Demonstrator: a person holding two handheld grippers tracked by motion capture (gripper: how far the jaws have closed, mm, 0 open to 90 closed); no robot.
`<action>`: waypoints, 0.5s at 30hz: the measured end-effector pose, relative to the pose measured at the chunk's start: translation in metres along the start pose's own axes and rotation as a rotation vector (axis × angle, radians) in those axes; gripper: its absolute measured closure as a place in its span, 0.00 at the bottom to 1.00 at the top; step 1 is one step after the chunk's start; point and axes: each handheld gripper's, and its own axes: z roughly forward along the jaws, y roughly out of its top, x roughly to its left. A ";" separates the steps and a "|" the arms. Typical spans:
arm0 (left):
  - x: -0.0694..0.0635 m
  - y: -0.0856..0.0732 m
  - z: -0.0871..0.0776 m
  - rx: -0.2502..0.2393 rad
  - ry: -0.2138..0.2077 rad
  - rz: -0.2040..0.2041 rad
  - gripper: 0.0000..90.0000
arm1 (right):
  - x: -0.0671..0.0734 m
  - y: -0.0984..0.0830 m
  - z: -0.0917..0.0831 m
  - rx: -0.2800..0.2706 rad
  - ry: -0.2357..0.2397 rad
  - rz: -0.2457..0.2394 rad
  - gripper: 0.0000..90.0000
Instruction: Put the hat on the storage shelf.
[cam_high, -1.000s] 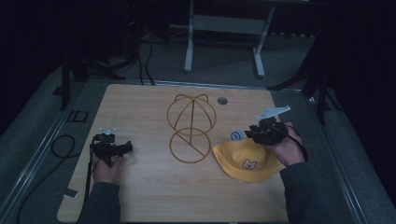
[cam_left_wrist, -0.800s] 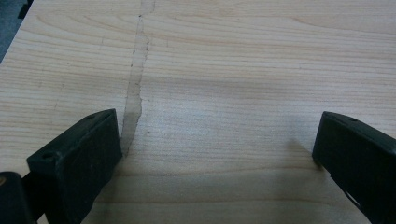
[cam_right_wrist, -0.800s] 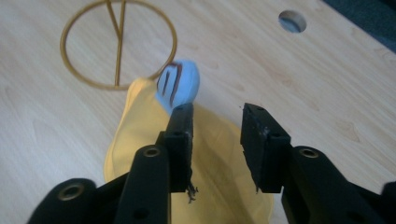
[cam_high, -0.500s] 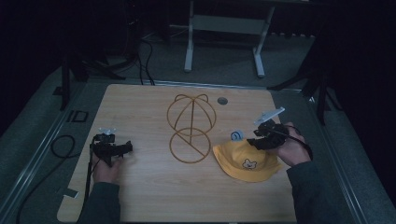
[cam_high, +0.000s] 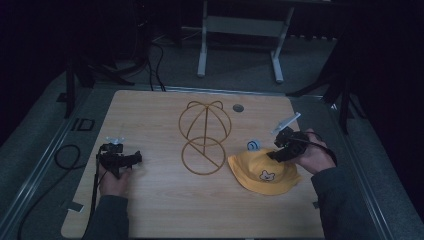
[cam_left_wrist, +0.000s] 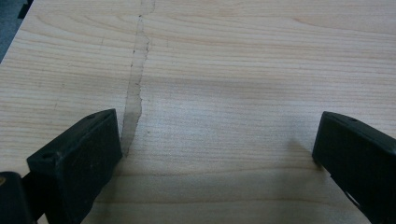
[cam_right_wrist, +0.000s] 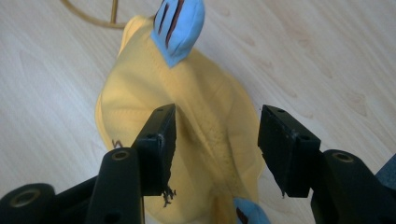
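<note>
A yellow bucket hat (cam_high: 265, 172) with a bear face lies flat on the wooden table (cam_high: 160, 205), right of centre. It has blue ears (cam_high: 253, 145). My right gripper (cam_high: 272, 156) hovers at the hat's far edge. In the right gripper view its jaws have just been opening and stand apart (cam_right_wrist: 217, 135) over a ridge of the hat's fabric (cam_right_wrist: 210, 116), with neither pad pressing on it. One blue ear (cam_right_wrist: 180, 28) lies beyond them. My left gripper (cam_high: 137, 159) rests on the table's left side, open over bare wood (cam_left_wrist: 215, 149).
A gold wire hat stand (cam_high: 205, 137) stands mid-table, just left of the hat. A small grey disc (cam_high: 238, 107) sits near the far edge. A black cable (cam_high: 65, 155) loops off the table's left side. Metal frame legs (cam_high: 202, 45) stand behind the table.
The right gripper stays at the hat's far edge and the hat lies in the same spot. The left hand and gripper have not moved.
</note>
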 end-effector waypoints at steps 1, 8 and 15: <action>0.000 0.000 0.000 0.000 0.000 0.000 0.01 | 0.000 0.000 0.000 0.011 0.001 -0.005 0.51; 0.000 0.000 0.000 -0.001 0.000 -0.001 0.01 | -0.003 0.002 0.004 0.060 0.028 -0.042 0.52; 0.000 0.000 0.000 -0.001 0.000 -0.001 0.01 | -0.005 0.006 0.010 0.096 0.052 -0.053 0.53</action>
